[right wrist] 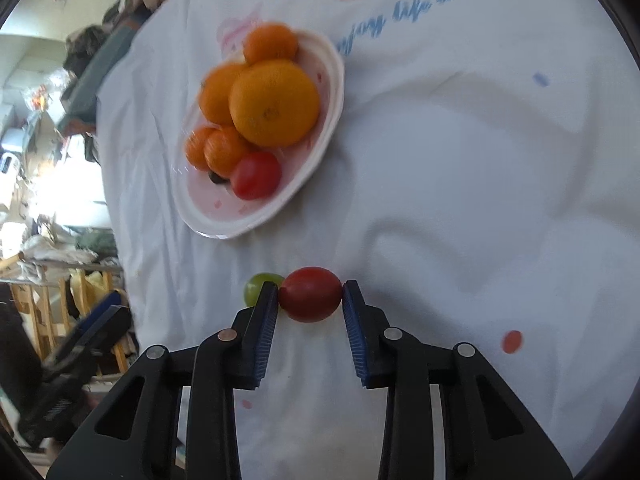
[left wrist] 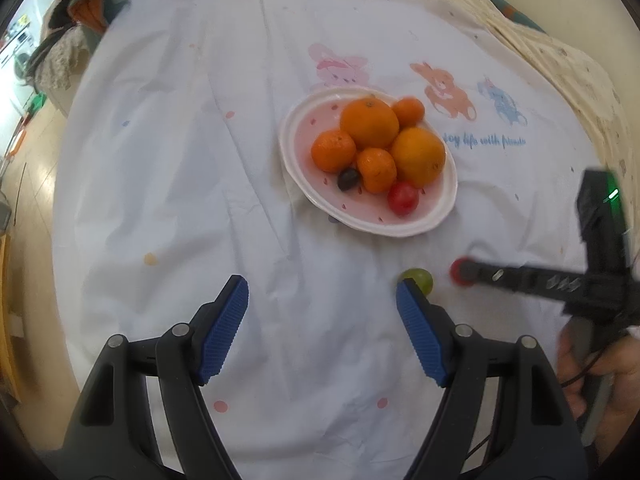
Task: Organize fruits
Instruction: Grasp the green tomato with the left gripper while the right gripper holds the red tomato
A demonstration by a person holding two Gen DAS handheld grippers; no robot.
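Right gripper [right wrist: 310, 296] closed down onto a red cherry tomato [right wrist: 310, 294] lying on the white printed cloth [right wrist: 460, 184], one blue pad [right wrist: 267, 320] against each side of it, so gripped across its short middle. Left gripper [left wrist: 322, 326] hovering wide apart over bare cloth, nothing between its pads. Green grape [right wrist: 256, 290] just beside the tomato, tucked behind the right gripper's left-hand pad, close enough to get nudged. Pink-and-white plate [left wrist: 444, 208] well beyond both, already loaded: two big oranges [left wrist: 370, 122], three small mandarins [left wrist: 333, 150], one dark grape [left wrist: 348, 179] and a second red tomato [left wrist: 403, 198] near the front rim.

Judging by looks: light, smooth, thin-skinned, a little slippery, firm but easy to burst. Best held as now, pads square across the belly, squeeze only enough to stop it rolling out. Ridged pads likely a help against slipping. Free room on the plate mostly at the near rim, next to the other tomato; probably a gentle set-down there, since a round fruit tends to roll against the pile. Grape the same kind of job, only smaller and softer.
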